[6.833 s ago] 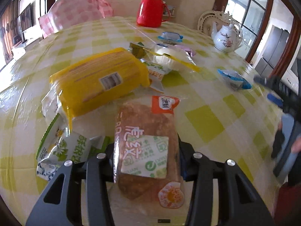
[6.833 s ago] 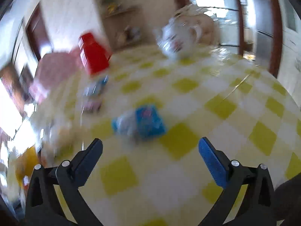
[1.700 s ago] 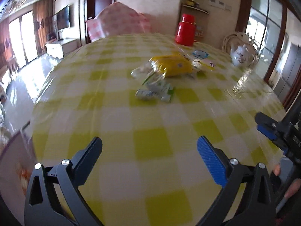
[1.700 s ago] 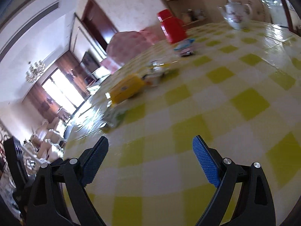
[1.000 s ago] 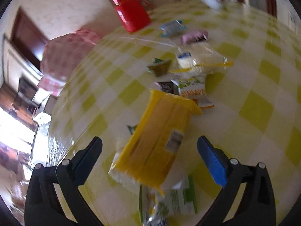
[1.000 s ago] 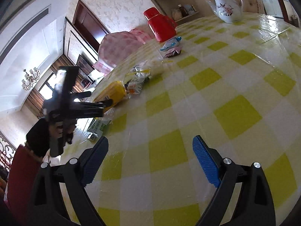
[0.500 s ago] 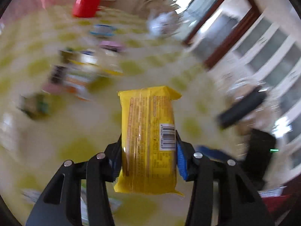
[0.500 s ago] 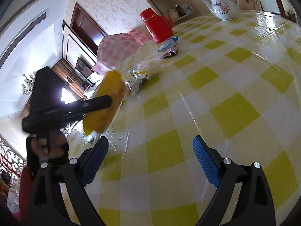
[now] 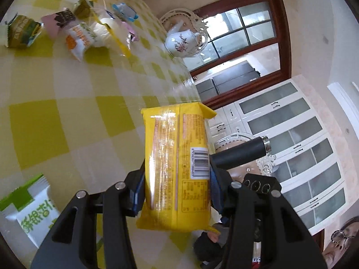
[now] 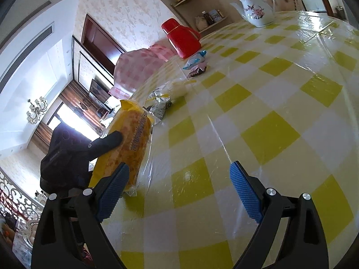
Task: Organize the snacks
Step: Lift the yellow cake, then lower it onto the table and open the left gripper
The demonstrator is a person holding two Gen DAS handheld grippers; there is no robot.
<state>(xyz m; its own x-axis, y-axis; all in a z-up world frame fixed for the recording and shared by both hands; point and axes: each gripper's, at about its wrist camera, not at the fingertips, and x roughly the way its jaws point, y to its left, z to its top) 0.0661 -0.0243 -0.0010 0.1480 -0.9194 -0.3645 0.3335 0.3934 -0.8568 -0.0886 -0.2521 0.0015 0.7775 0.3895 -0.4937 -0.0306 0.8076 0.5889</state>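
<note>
My left gripper (image 9: 177, 188) is shut on a long yellow snack packet (image 9: 177, 168), and both pads press its sides. The packet hangs tilted over the checked table (image 9: 67, 116), near its edge. In the right wrist view the same yellow packet (image 10: 132, 139) stands at the left, one black finger (image 10: 105, 143) of the left gripper across it. My right gripper (image 10: 179, 181) is open with nothing between its blue pads, just right of the packet. Several loose snacks remain in a pile: a green packet (image 9: 21, 32), a white and orange packet (image 9: 79, 39) and a clear bag (image 9: 110, 30).
A red thermos (image 10: 184, 38) and a white teapot (image 10: 258, 11) stand at the table's far side, with a blue packet (image 10: 194, 61) and a dark packet (image 10: 197, 70) near the thermos. A green and white packet (image 9: 29, 210) lies close on the left. A person sits beyond the table's edge.
The left gripper has closed on the yellow packet, lifted it off the pile, and rolled and swung it toward the right gripper. The right gripper has stayed put.
</note>
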